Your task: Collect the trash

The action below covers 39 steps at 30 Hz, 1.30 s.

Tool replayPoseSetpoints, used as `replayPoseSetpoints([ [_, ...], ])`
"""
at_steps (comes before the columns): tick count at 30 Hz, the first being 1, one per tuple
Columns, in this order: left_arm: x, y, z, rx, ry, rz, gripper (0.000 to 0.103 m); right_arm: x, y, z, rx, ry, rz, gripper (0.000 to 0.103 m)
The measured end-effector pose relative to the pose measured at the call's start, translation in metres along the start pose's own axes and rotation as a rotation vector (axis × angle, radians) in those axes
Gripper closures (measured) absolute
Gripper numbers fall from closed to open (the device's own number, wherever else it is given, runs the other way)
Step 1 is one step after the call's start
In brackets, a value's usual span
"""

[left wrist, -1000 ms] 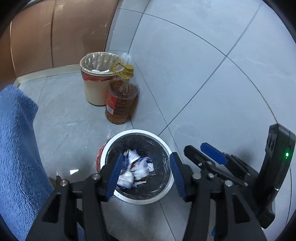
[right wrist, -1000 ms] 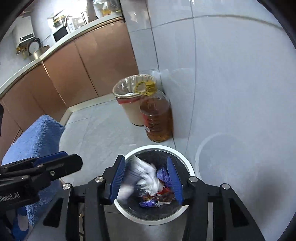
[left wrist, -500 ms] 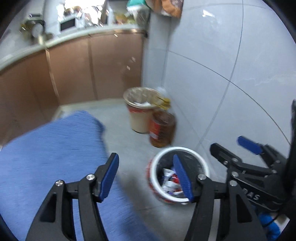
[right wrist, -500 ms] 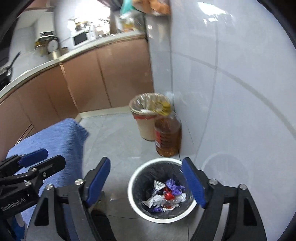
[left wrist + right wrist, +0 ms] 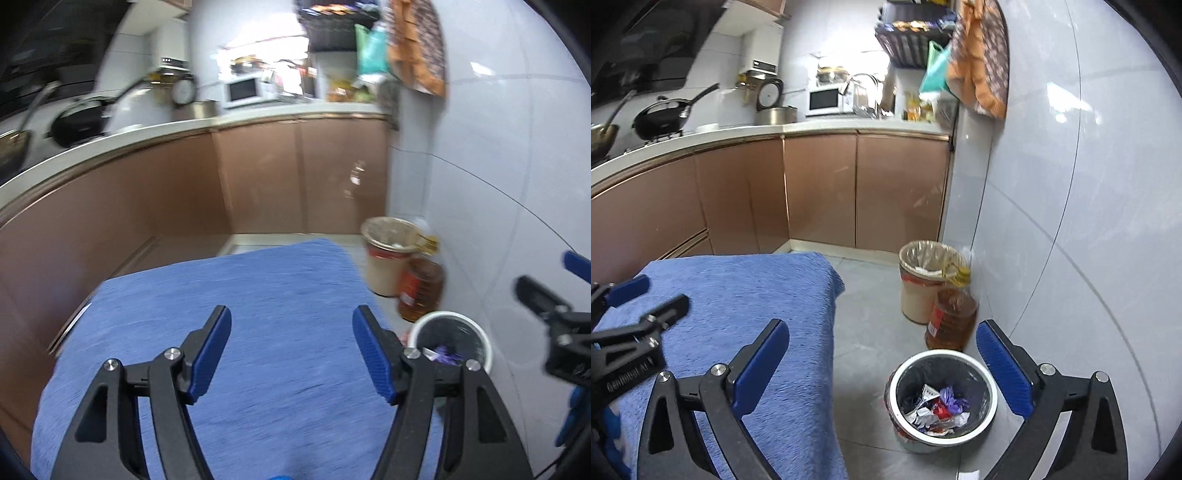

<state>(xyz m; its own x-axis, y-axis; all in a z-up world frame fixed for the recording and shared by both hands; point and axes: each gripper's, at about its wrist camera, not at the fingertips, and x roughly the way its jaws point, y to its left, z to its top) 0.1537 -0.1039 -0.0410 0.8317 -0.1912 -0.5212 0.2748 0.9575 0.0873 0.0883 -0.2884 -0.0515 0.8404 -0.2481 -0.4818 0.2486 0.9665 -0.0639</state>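
Blue-padded left gripper (image 5: 291, 349) hangs wide and empty over the blue cloth (image 5: 236, 295), jaws just opening; right gripper (image 5: 882, 360) likewise, spread widest, empty; below it the white bin (image 5: 940, 400) on the floor holds crumpled wrappers (image 5: 936, 406); beyond stand an oil bottle (image 5: 951, 319) and a lined bin (image 5: 923, 280).

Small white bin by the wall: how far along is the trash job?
Done: crumpled wrappers lie inside the small white bin. In hand: nothing; the left gripper and right gripper have just been opening, jaws apart and empty. Left: no loose trash shows on the blue cloth or the floor in view.
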Motion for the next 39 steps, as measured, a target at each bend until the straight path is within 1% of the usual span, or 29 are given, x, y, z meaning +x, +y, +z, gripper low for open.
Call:
replayPoseSetpoints([
  [5, -0.028, 0.033, -0.009, -0.015, -0.050, 0.123, 0.026, -0.026, 0.014, -0.001, -0.012, -0.053, -0.004, 0.000],
  [10, -0.054, 0.054, -0.018, -0.040, -0.087, 0.187, 0.020, -0.050, 0.020, -0.002, -0.023, -0.103, -0.012, 0.000],
  [14, -0.068, 0.061, -0.021, -0.058, -0.106, 0.211, 0.018, -0.067, 0.021, -0.003, -0.022, -0.134, -0.018, 0.000],
  [20, -0.090, 0.066, -0.018, -0.089, -0.149, 0.221, 0.018, -0.086, 0.018, -0.003, -0.001, -0.179, -0.028, 0.000],
  [25, -0.105, 0.065, -0.019, -0.095, -0.172, 0.216, 0.018, -0.098, 0.017, -0.005, 0.012, -0.205, -0.022, 0.000],
  [29, -0.112, 0.065, -0.021, -0.104, -0.174, 0.205, 0.017, -0.104, 0.016, -0.006, 0.015, -0.218, -0.011, 0.000],
  [39, -0.124, 0.063, -0.021, -0.104, -0.203, 0.208, 0.017, -0.117, 0.013, -0.006, 0.021, -0.262, 0.003, 0.000],
])
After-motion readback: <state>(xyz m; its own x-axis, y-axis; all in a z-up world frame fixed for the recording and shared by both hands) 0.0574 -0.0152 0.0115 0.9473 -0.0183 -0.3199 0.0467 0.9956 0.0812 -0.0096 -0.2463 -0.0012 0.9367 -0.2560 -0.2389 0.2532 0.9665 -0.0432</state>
